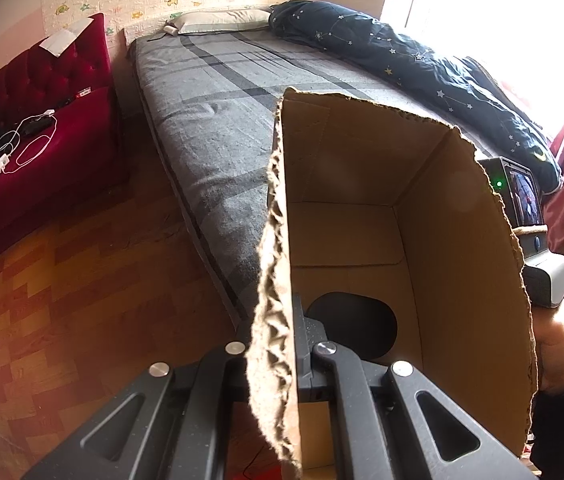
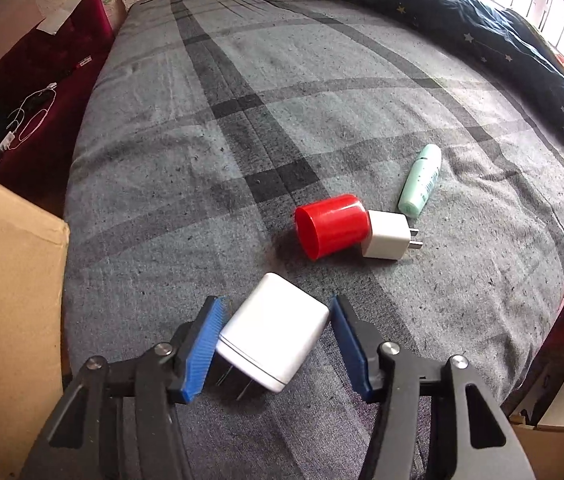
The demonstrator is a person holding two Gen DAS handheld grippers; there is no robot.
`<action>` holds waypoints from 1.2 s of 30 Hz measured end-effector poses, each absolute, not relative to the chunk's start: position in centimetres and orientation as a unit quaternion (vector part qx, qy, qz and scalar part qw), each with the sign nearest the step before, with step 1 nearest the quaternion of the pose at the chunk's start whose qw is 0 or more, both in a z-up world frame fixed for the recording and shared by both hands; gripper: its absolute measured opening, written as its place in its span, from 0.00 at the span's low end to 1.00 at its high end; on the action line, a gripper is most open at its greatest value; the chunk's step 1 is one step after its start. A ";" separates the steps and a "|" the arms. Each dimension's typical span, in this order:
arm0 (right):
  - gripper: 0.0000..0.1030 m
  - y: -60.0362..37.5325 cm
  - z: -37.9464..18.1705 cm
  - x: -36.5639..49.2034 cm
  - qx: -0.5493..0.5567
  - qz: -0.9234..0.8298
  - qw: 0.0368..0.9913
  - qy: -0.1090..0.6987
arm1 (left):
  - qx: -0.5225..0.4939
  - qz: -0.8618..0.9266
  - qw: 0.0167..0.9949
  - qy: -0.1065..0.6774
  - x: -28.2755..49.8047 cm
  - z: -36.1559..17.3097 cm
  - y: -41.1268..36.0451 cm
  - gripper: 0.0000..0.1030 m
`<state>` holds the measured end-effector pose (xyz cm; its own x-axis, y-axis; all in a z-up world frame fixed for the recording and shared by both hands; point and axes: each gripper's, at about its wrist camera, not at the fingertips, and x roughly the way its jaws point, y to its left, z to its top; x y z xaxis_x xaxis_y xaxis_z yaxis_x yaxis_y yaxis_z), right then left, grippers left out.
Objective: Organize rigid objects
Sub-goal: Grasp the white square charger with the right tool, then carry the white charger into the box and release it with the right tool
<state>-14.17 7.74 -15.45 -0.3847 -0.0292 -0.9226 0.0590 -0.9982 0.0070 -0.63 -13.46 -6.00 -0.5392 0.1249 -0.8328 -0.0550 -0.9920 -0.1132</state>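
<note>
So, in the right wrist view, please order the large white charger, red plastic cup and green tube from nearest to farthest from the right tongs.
1. Large white charger, between the tongs.
2. Red plastic cup, ahead, lying sideways.
3. Green tube, farther right.

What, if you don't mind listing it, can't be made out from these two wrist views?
- Left wrist: the left gripper fingertips, hidden by the cardboard box wall they clamp.
- Left wrist: the box's near floor, cut off by the frame's bottom edge.
- Right wrist: whether the right gripper pads actually press the large white charger.
- Right wrist: print on the green tube, too small.
</note>
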 end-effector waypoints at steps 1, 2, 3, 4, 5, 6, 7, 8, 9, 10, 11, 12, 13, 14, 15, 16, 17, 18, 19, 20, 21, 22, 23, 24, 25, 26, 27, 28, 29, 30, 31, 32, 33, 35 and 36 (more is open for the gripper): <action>0.58 7.8 -15.3 -14.1 0.552 -0.833 0.028 0.013 | -0.477 0.877 0.051 -0.036 -0.6 -6.0 -13.3 0.05; 0.58 7.8 -15.1 -14.0 0.550 -0.835 0.028 0.013 | -0.476 0.877 0.051 -0.035 -0.6 -5.9 -13.3 0.05; 0.58 7.8 -14.9 -13.9 0.548 -0.836 0.028 0.013 | -0.476 0.877 0.051 -0.035 -0.5 -5.8 -13.3 0.05; 0.58 7.9 -14.8 -13.9 0.547 -0.837 0.029 0.012 | -0.475 0.878 0.052 -0.036 -0.5 -5.8 -13.2 0.05; 0.58 7.9 -14.6 -13.9 0.545 -0.838 0.030 0.011 | -0.475 0.878 0.052 -0.035 -0.5 -5.8 -13.1 0.05; 0.58 7.9 -14.4 -13.8 0.543 -0.839 0.031 0.010 | -0.475 0.878 0.052 -0.035 -0.4 -5.7 -13.0 0.05; 0.58 8.0 -14.1 -13.8 0.541 -0.840 0.032 0.008 | -0.475 0.878 0.052 -0.034 -0.4 -5.7 -12.9 0.05; 0.58 8.1 -13.9 -13.7 0.539 -0.842 0.033 0.006 | -0.475 0.878 0.053 -0.033 -0.4 -5.6 -12.9 0.05; 0.58 8.2 -13.6 -13.7 0.536 -0.844 0.033 0.006 | -0.475 0.878 0.053 -0.032 -0.4 -5.6 -12.8 0.05; 0.58 8.3 -13.3 -13.6 0.533 -0.845 0.033 0.007 | -0.475 0.878 0.054 -0.033 -0.4 -5.6 -12.8 0.05; 0.58 8.4 -13.1 -13.6 0.531 -0.846 0.033 0.007 | -0.476 0.877 0.054 -0.032 -0.4 -5.6 -12.7 0.05; 0.58 8.5 -12.9 -13.6 0.530 -0.847 0.033 0.006 | -0.475 0.878 0.055 -0.031 -0.4 -5.6 -12.6 0.05; 0.58 8.7 -12.7 -13.5 0.529 -0.848 0.034 0.006 | -0.476 0.877 0.056 -0.029 -0.4 -5.6 -12.6 0.05; 0.58 8.8 -12.5 -13.5 0.527 -0.849 0.033 0.006 | -0.476 0.877 0.057 -0.029 -0.4 -5.7 -12.7 0.05; 0.58 9.0 -12.3 -13.4 0.524 -0.851 0.033 0.005 | -0.477 0.877 0.057 -0.029 -0.4 -5.7 -12.7 0.05; 0.58 9.1 -12.0 -13.3 0.522 -0.852 0.034 0.004 | -0.477 0.877 0.058 -0.027 -0.5 -5.7 -12.6 0.05; 0.58 9.2 -11.7 -13.3 0.520 -0.853 0.035 0.004 | -0.477 0.877 0.058 -0.026 -0.5 -5.7 -12.5 0.05; 0.58 9.4 -11.3 -13.2 0.517 -0.855 0.035 0.003 | -0.477 0.876 0.059 -0.026 -0.5 -5.7 -12.4 0.05; 0.58 9.6 -10.9 -13.1 0.514 -0.857 0.035 0.004 | -0.477 0.876 0.059 -0.026 -0.5 -5.7 -12.3 0.05; 0.58 9.7 -10.4 -13.0 0.511 -0.859 0.036 0.005 | -0.478 0.876 0.060 -0.025 -0.6 -5.7 -12.3 0.05; 0.58 9.8 -10.0 -13.0 0.507 -0.861 0.037 0.005 | -0.478 0.876 0.060 -0.025 -0.7 -5.6 -12.0 0.05; 0.58 10.0 -9.4 -12.9 0.504 -0.863 0.038 0.007 | -0.478 0.876 0.061 -0.025 -0.8 -5.6 -11.9 0.05; 0.58 10.1 -8.9 -12.8 0.500 -0.865 0.039 0.010 | -0.478 0.876 0.062 -0.024 -0.8 -5.6 -11.8 0.05; 0.58 10.2 -8.4 -12.7 0.496 -0.867 0.041 0.010 | -0.478 0.876 0.063 -0.024 -0.8 -5.5 -11.7 0.05; 0.58 10.3 -7.9 -12.5 0.492 -0.870 0.043 0.012 | -0.478 0.876 0.064 -0.024 -0.9 -5.5 -11.6 0.05; 0.58 10.3 -7.3 -12.4 0.488 -0.872 0.044 0.013 | -0.478 0.876 0.065 -0.023 -0.8 -5.5 -11.6 0.05; 0.58 10.4 -6.7 -12.3 0.483 -0.874 0.046 0.015 | -0.478 0.876 0.065 -0.023 -0.8 -5.5 -11.5 0.05; 0.58 10.4 -6.2 -12.2 0.480 -0.876 0.048 0.016 | -0.478 0.876 0.066 -0.022 -0.9 -5.5 -11.4 0.05; 0.58 10.4 -5.7 -12.0 0.476 -0.878 0.048 0.018 | -0.479 0.875 0.066 -0.022 -0.9 -5.6 -11.2 0.05; 0.58 10.4 -5.2 -11.9 0.473 -0.879 0.050 0.020 | -0.479 0.875 0.067 -0.022 -0.9 -5.6 -11.2 0.05; 0.58 10.4 -4.7 -11.7 0.469 -0.881 0.054 0.020 | -0.480 0.875 0.067 -0.021 -0.9 -5.6 -11.1 0.05; 0.58 10.4 -4.2 -11.6 0.466 -0.883 0.057 0.019 | -0.480 0.874 0.068 -0.021 -0.9 -5.6 -11.1 0.05; 0.58 10.4 -3.7 -11.4 0.462 -0.885 0.059 0.021 | -0.481 0.874 0.069 -0.021 -0.9 -5.6 -11.0 0.05; 0.58 10.2 -2.5 -11.0 0.453 -0.889 0.068 0.022 | -0.481 0.874 0.071 -0.020 -0.9 -5.7 -10.9 0.05; 0.58 10.1 -1.9 -10.8 0.448 -0.891 0.074 0.023 | -0.482 0.873 0.071 -0.020 -0.8 -5.7 -10.8 0.05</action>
<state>-10.79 10.08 -1.86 -0.5870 -0.1118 -0.8018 0.1522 -0.9880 0.0263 -0.83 -10.84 -5.67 -0.5262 0.1434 -0.8382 -0.1050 -0.9891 -0.1033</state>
